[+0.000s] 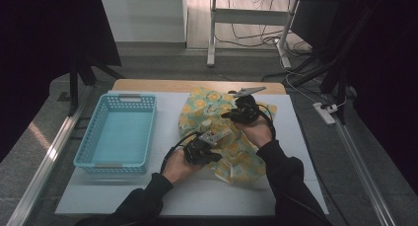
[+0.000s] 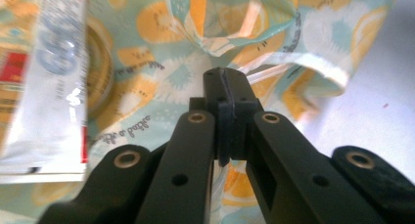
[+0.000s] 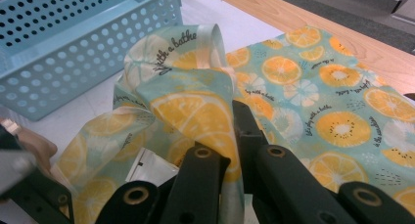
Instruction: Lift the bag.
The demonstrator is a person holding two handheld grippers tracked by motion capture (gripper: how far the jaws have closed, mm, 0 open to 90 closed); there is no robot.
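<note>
High view: my left hand-held gripper is clamped shut on a thin transparent strip at the near edge of the fruit-print bag; my right hand-held gripper pinches a raised fold farther back. The bag lies crumpled mid-surface, the blue basket just left. A white packet beside my left jaws is blurred, its print unreadable.

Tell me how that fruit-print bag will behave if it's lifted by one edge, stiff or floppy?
Probably floppy: the fruit-print bag lies creased and drapes in folds over the right hand-held gripper. Likely light, since its thin edge curls up unsupported. The packet inside might slide out if the bag tilts.
</note>
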